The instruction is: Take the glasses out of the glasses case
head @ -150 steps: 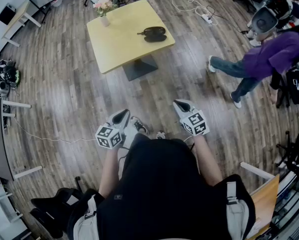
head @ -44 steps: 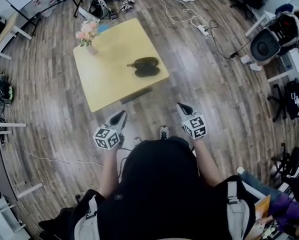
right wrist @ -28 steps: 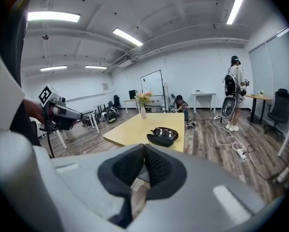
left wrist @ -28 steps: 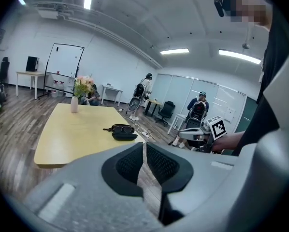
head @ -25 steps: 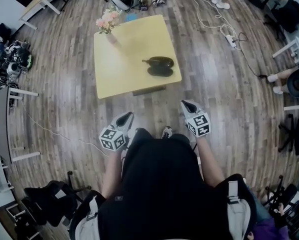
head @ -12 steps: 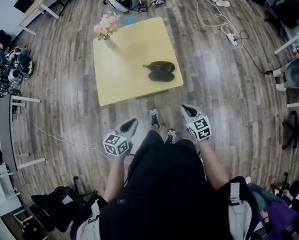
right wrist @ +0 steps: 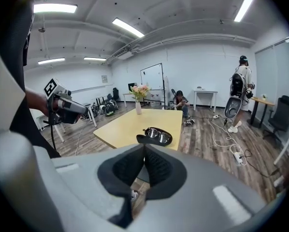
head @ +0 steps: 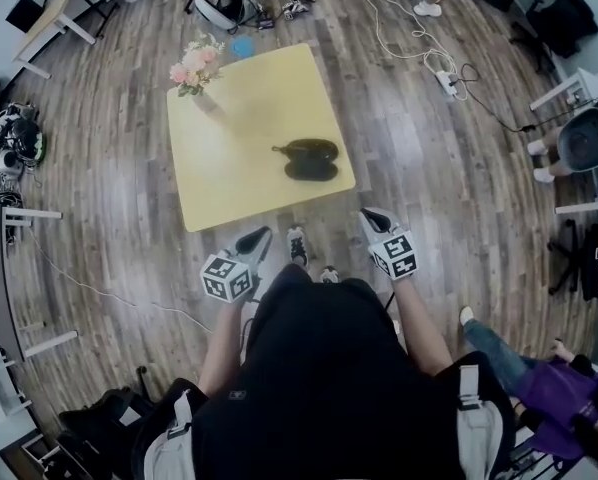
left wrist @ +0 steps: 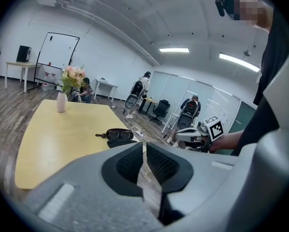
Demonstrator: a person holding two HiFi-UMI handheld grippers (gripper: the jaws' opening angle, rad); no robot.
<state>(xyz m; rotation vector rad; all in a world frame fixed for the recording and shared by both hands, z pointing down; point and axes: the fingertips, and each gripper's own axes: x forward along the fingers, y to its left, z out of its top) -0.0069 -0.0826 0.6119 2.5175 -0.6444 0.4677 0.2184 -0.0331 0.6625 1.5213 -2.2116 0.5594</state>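
I count one yellow table (head: 249,108), one flower vase (head: 203,98), one open glasses case (head: 309,160), and two grippers: left gripper (head: 258,237), right gripper (head: 370,215).

Your bench (head: 241,118) is a square, pale yellow top standing on the wood-plank floor (head: 109,198), just ahead of you. Two things sit on it, well apart. Near the edge closest to you, toward your right, lies the dark case (head: 310,160), opened flat with both halves down on the top. In the right gripper view you can see the glasses (right wrist: 156,133) resting in one half. At the far left corner a pale vase (head: 203,99) of pink flowers stands upright.
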